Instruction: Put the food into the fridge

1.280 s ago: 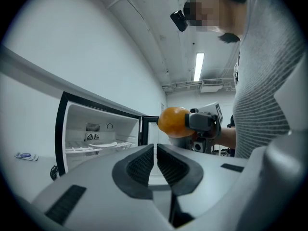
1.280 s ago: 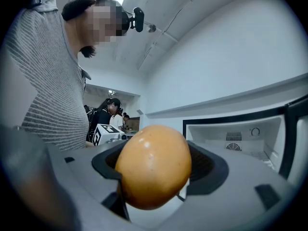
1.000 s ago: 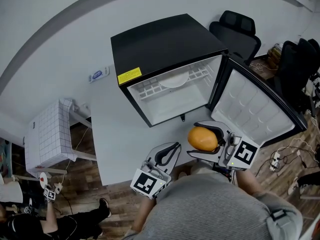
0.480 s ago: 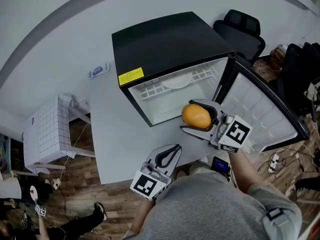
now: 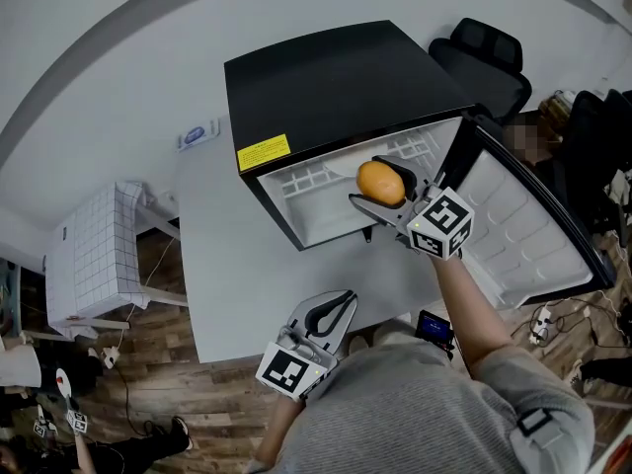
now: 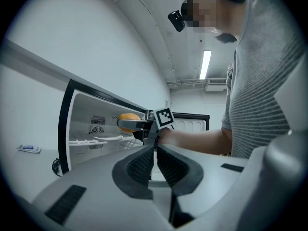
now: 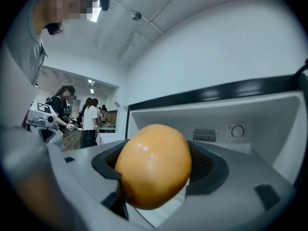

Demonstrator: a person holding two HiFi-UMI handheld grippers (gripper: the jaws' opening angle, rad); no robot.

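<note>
A small black fridge stands on the grey table with its door swung open to the right. My right gripper is shut on an orange mango and holds it at the fridge's opening, above the white wire shelf. From the left gripper view the mango shows in front of the white interior. My left gripper hangs low near the table's front edge, jaws close together with nothing between them.
A white plate lies on the fridge shelf. A white gridded box stands left of the table. Black office chairs are behind the fridge at the right. Several people stand far off.
My right gripper has carried the mango up and forward from near the table's front edge to the fridge opening. The left gripper has stayed where it was.
</note>
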